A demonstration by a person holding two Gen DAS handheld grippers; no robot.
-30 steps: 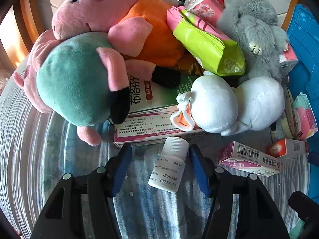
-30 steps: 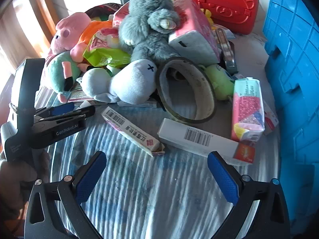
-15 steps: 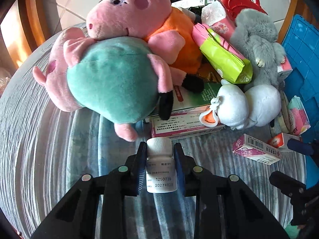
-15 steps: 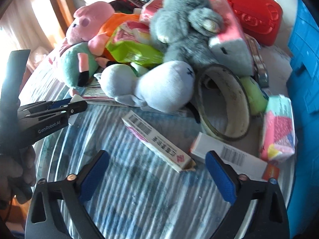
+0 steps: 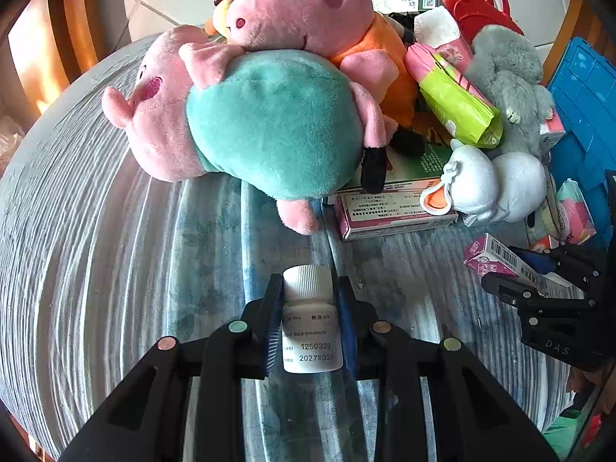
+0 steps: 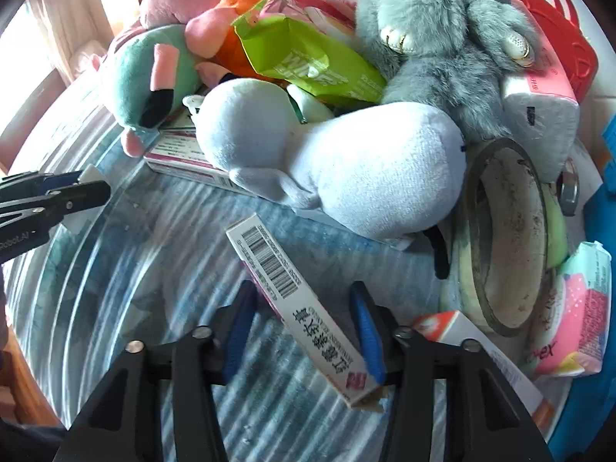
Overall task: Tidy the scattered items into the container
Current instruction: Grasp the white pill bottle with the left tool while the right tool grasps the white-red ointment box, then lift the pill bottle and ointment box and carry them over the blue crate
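Our left tool (image 5: 308, 321) grips the bottle (image 5: 311, 323) above the table (image 5: 115, 269); rigid, light, slick plastic, so we hold mid-body. Our right tool (image 6: 304, 331) straddles the box (image 6: 296, 308), unclosed: light, crushable card, best pinched across its width.

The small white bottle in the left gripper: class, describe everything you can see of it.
The small white bottle looks like smooth plastic, with a ribbed white screw cap and a paper label printed with numbers, among them 1250339. It is clamped at its sides between the blue-padded fingers of the left gripper, cap pointing away from the camera. The cap is on. Beneath it lies the blue patterned tablecloth; whether the bottle touches it cannot be told.
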